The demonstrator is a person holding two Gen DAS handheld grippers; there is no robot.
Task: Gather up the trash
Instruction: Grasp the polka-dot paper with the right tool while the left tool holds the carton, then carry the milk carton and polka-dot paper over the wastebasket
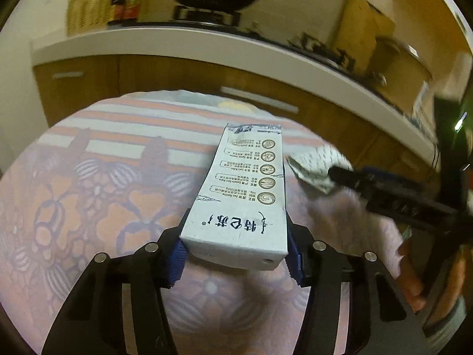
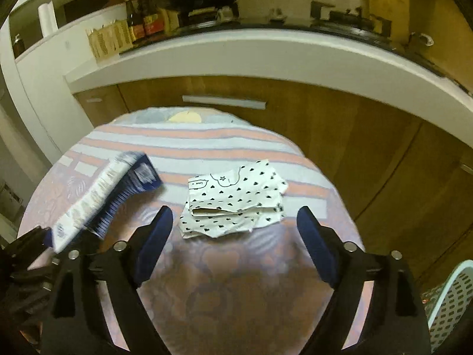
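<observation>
Gripping the near end of a pale milk carton [image 1: 245, 189], the left gripper [image 1: 235, 254] has its blue pads pressed against both sides of the box, which lies lengthwise away from the camera over the round table's patterned cloth [image 1: 88, 183]. Whether the carton's far end rests on the cloth or is lifted, I cannot tell. The first piece of trash looks secured, so the step in hand is taking up the second.

That second piece is a crumpled white paper bag [image 2: 236, 198] printed with small black hearts, lying flat near the middle of the table. The right gripper [image 2: 235, 233] hangs just short of it with jaws spread wide and nothing between them. My reading is that the next move calls for pushing forward and down until the pads straddle the bag's bunched near edge, then closing. The paper is thin and flat, so the pads may skid over it or pinch the cloth instead.

A white perforated basket [image 2: 452, 301] shows at the lower right of the right wrist view, beside the table, a likely place for the trash. Wooden cabinet doors [image 2: 295, 136] and a white counter edge [image 2: 236, 50] stand behind the table, well apart. The carton sits just left of the right gripper, close enough to bump.
</observation>
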